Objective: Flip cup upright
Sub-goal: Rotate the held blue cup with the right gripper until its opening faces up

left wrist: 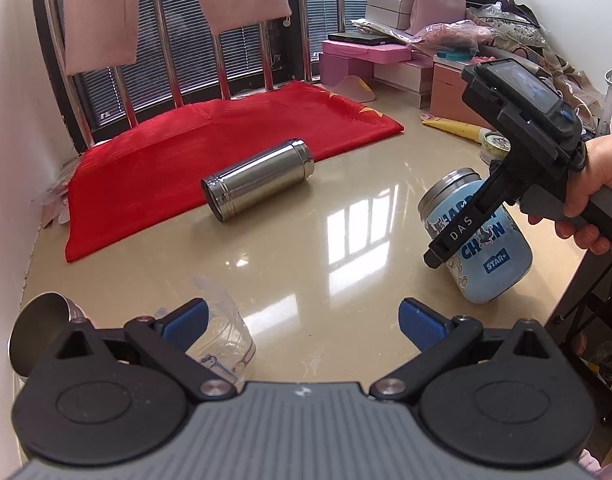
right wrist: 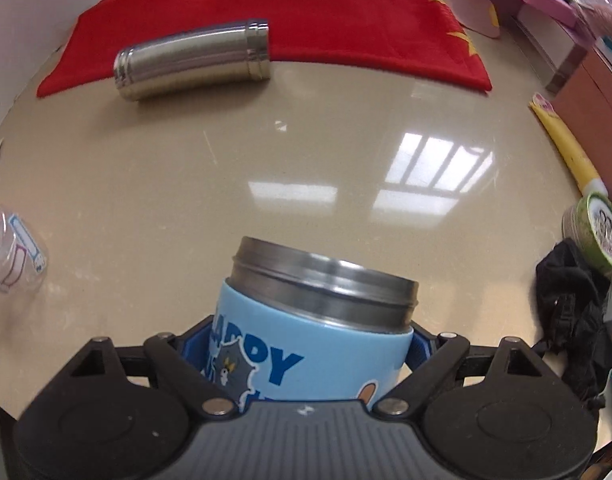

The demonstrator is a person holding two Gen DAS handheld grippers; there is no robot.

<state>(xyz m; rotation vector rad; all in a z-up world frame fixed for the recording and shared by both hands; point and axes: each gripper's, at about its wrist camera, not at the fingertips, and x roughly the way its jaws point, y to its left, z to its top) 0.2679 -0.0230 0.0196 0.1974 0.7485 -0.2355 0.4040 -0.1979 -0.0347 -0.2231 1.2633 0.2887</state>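
A light blue cup (left wrist: 486,248) with a steel rim and "HAPPY" lettering is held tilted, its base near the beige table (left wrist: 306,240). My right gripper (left wrist: 462,236) is shut on its body; in the right wrist view the cup (right wrist: 306,340) fills the space between the jaws of the right gripper (right wrist: 310,344). My left gripper (left wrist: 301,322) is open and empty, low over the near table. A steel cup (left wrist: 257,180) lies on its side at the edge of the red cloth (left wrist: 185,152), also in the right wrist view (right wrist: 193,60).
A clear plastic cup (left wrist: 221,340) lies by my left finger, and a steel cup (left wrist: 37,336) lies at the near left edge. A yellow tube (left wrist: 458,126) and a green tin (right wrist: 596,232) sit at the right. Pink boxes (left wrist: 366,56) stand behind.
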